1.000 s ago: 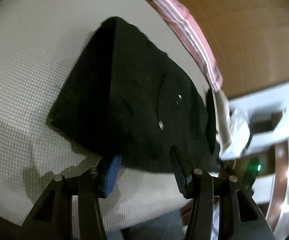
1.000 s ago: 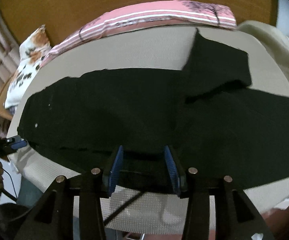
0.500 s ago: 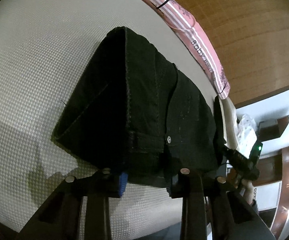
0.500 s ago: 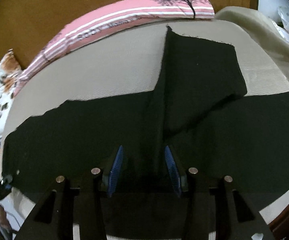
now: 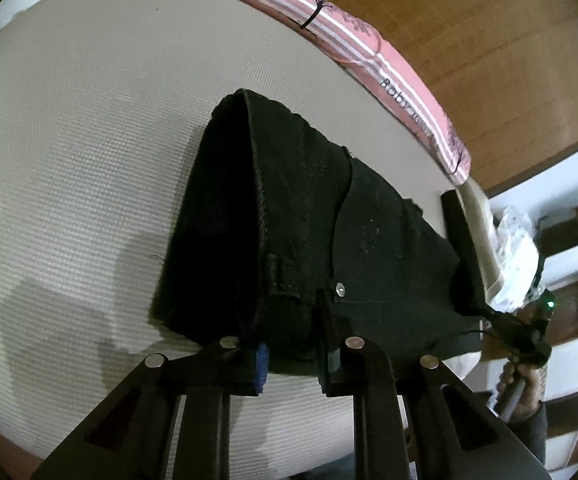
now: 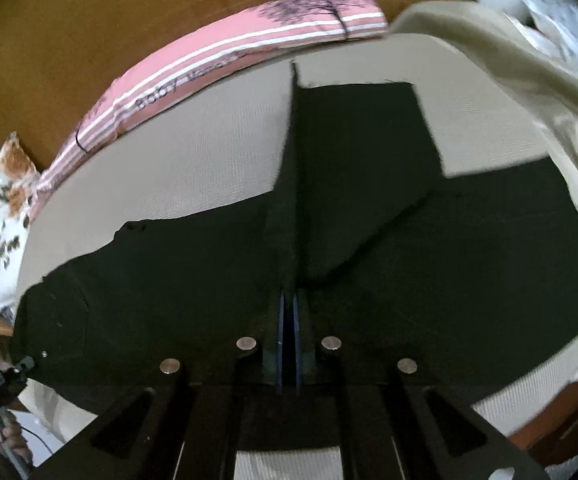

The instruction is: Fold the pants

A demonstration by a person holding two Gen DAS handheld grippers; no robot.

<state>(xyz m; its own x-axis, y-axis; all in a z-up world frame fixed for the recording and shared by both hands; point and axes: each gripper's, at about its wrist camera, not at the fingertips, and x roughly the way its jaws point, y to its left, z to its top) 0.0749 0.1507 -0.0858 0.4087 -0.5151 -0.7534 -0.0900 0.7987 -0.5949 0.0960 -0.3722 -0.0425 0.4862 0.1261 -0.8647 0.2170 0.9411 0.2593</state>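
Observation:
Black pants (image 6: pixel 369 240) lie spread across the bed, one leg folded back over the other. My right gripper (image 6: pixel 287 320) is shut on a pinched ridge of the fabric that rises between its blue pads near the middle of the pants. In the left wrist view the waist end of the pants (image 5: pixel 329 216) is lifted off the mattress, a metal button (image 5: pixel 340 289) showing. My left gripper (image 5: pixel 293 360) has the waistband between its fingers, and its jaws are closing on it.
The pants rest on a beige woven mattress (image 5: pixel 89 120). A pink striped pillow (image 6: pixel 225 56) lies along the wooden headboard, and a floral pillow (image 6: pixel 9 208) is at the left. A cream cloth (image 6: pixel 509 80) is heaped at the right edge. A hand (image 5: pixel 525 392) holds the other gripper.
Both grippers have closed on the pants. The left one has raised the waistband. The right one has slid sideways to the leg's fold and pinched it into a ridge.

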